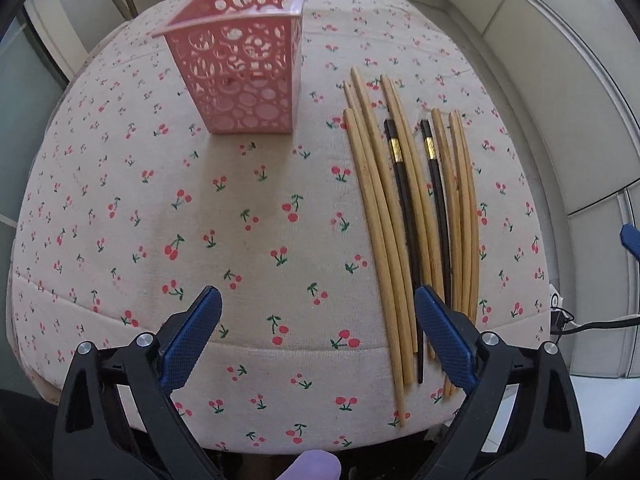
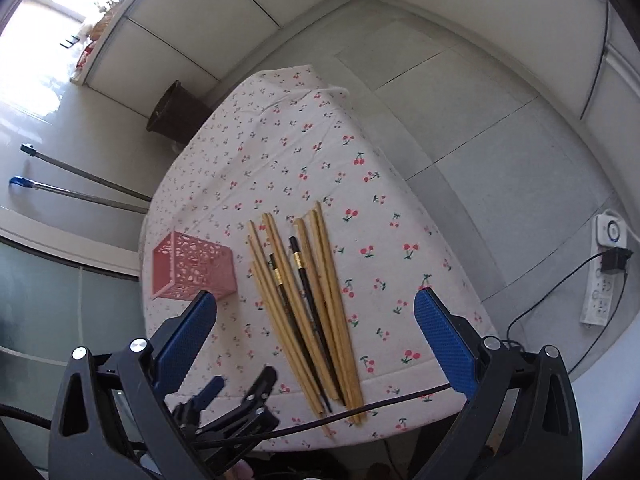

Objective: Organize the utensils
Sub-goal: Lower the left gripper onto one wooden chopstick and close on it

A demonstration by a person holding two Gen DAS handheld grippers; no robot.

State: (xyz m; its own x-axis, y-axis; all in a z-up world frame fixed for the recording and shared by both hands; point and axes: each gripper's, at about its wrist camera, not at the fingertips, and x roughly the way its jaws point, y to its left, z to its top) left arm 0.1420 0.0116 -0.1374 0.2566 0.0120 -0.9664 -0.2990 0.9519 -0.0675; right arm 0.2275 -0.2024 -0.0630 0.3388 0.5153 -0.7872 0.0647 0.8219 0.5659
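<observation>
Hovering low over the near edge of the bench (image 1: 256, 184), the left gripper (image 1: 316, 304) has its jaws spread wide, nothing between them. Right gripper (image 2: 316, 308) sits higher and farther back, jaws likewise wide and empty.

Chopsticks (image 1: 404, 220) lie in a loose bundle at right of the left-wrist frame: pale wooden ones with two black gold-banded ones among them. Long axes run roughly away from the camera, near ends at the bench edge, just beside the left gripper's right finger.

Pink basket (image 1: 244, 64) stands upright, upper centre-left, apart from the bundle.

Judgement: left gripper is nearer; bundle lies slightly right of its gap, so a small rightward shift precedes any grasp across the sticks.
</observation>
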